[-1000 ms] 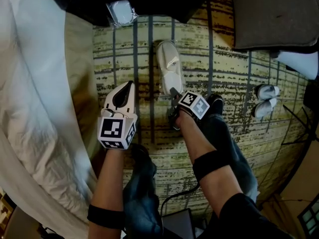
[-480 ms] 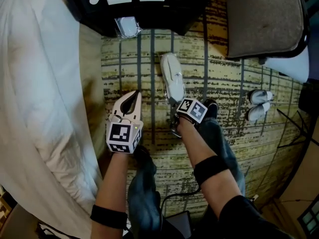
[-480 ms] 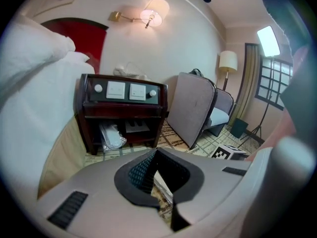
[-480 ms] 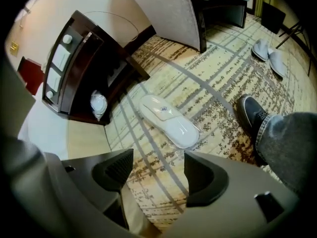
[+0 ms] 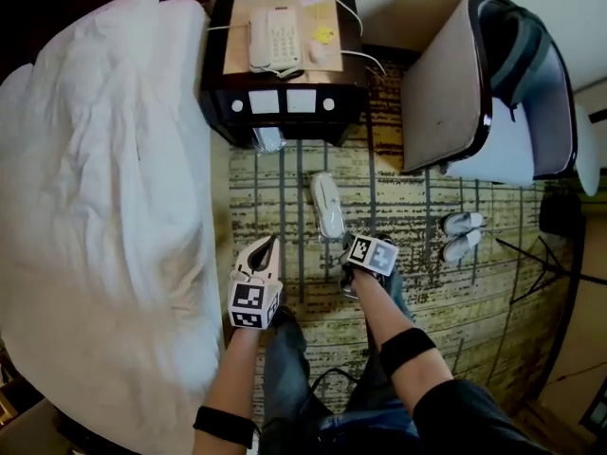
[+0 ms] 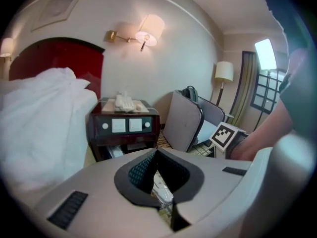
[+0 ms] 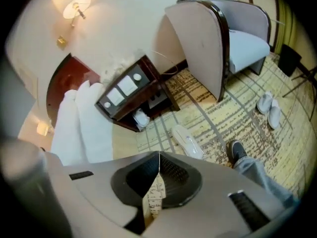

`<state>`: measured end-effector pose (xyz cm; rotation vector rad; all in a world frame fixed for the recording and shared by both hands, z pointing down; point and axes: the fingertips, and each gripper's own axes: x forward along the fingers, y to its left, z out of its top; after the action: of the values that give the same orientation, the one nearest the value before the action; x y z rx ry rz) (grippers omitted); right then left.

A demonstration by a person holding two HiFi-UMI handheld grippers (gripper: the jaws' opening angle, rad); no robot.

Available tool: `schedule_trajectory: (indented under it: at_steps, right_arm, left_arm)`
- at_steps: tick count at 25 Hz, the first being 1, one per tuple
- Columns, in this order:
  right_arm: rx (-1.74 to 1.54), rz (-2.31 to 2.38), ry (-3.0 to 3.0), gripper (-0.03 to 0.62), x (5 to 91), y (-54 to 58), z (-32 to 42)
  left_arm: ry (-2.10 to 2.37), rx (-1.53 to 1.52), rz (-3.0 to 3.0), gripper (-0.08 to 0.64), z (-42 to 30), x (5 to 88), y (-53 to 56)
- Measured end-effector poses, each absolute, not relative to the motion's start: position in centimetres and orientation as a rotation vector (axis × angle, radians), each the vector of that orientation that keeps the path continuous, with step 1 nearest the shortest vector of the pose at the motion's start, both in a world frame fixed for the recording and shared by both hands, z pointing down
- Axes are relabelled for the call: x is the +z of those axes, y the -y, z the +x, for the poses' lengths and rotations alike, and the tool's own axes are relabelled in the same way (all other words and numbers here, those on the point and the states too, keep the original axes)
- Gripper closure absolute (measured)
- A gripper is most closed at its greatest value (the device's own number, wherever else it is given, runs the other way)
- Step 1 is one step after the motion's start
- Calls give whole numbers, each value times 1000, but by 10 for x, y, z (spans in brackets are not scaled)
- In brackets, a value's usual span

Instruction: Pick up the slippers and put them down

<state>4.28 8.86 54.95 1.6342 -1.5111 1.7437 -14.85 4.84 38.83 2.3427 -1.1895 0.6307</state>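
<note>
White slippers (image 5: 328, 207) lie on the striped carpet in front of the nightstand, looking like one long shape from above. They also show in the right gripper view as a pale slipper (image 7: 187, 140). My right gripper (image 5: 347, 254) hangs just short of their near end, apart from them. Its jaws (image 7: 159, 155) have just been closing and now meet with nothing between them. My left gripper (image 5: 269, 243) is to the left of the slippers, shut and empty (image 6: 156, 151). A bit of white slipper (image 6: 161, 190) shows below its tips.
A dark nightstand (image 5: 285, 93) with a phone (image 5: 273, 38) stands at the back. The white bed (image 5: 104, 188) fills the left. An armchair (image 5: 484, 83) is at the right, with another pair of white shoes (image 5: 460, 235) near it. The person's shoe (image 7: 236, 152) rests on the carpet.
Both grippers have risen well above the floor. The right gripper's tips, which were at the slippers' near end, are now off them. The slippers stay on the carpet.
</note>
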Motion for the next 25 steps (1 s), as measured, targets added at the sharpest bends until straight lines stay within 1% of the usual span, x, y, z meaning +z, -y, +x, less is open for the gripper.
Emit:
schedule_trajectory:
  at_steps: [1,5,10,13,19,22,25]
  right_arm:
    - [1720,1624,1560,591,522,-86,39]
    - [1612,1525,1751,591,421,-88,12]
    - [1407,1470,1876,591,320,-106,-6]
    - [1314,1498,1909,591,273,-118,-6]
    - [1118,1474,1914,591,216,-151,8]
    - [992,1448,1910,591,203,-171,21]
    - [968,1433,1938,591,197,-191,31]
  left_arm:
    - [1179,624,2352,559,-153,365,-52]
    - [1139,619,2400,559,-176,287,-70]
    - [1084,638,2463,559,-204,217,-90]
    - [1046,661,2492,560,-217,192,-104]
    - [1076,658,2464,560,-235,156,-124]
    - [1095,665,2448,560,-233,146,-134]
    - [1117,662,2413,560,-226,134,-144]
